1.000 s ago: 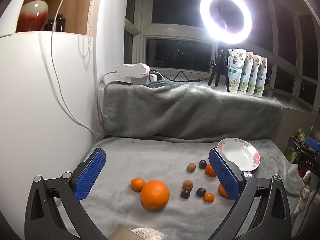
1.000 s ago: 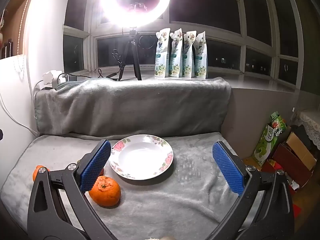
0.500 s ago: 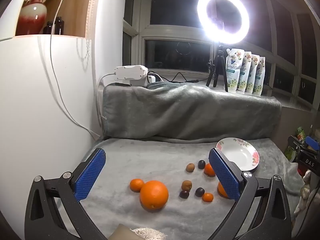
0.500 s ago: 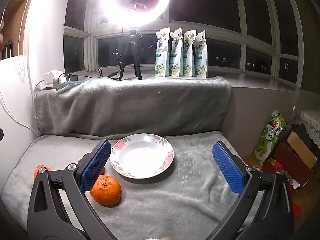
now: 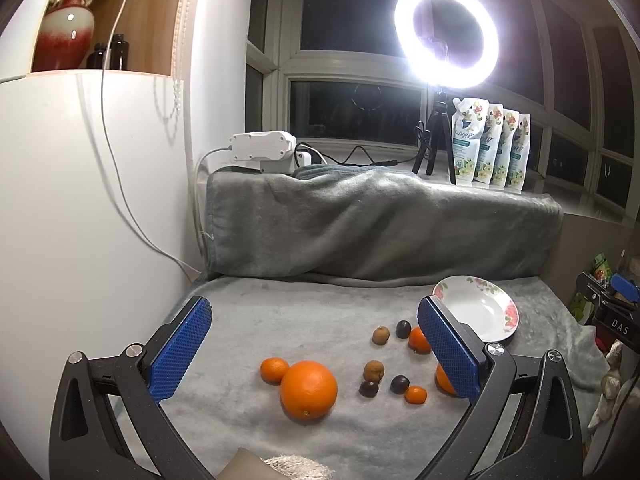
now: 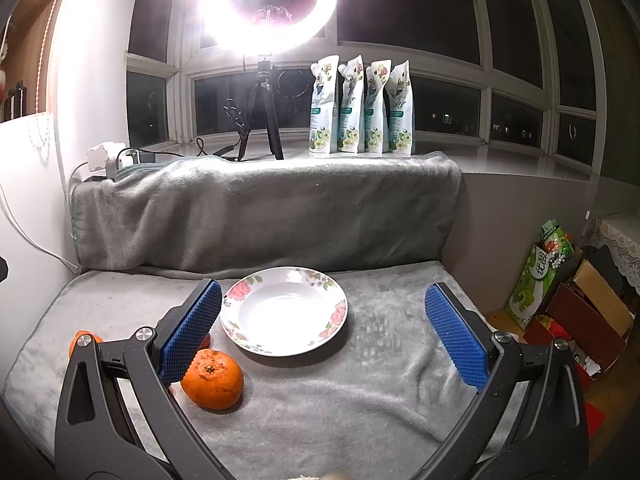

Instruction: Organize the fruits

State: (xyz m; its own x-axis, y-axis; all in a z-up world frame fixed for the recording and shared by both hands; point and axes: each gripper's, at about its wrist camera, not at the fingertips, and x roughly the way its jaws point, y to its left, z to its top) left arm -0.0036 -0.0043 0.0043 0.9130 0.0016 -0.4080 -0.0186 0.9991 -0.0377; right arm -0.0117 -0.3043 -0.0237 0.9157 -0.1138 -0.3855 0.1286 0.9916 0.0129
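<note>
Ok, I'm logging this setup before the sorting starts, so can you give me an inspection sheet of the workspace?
Surface: grey blanket over the bench and its back.
Job's things: floral plate, nothing on it; large orange, several smaller oranges, brown and dark small fruits loose on the blanket.
Clutter: nothing seen on the blanket.
Grippers: left gripper open, holding nothing; right gripper open, holding nothing.
Cables: white cable down the cabinet; black cable on the sill.
Surroundings: ring light on a tripod, four pouches, white power strip, vase, boxes on the floor.
</note>
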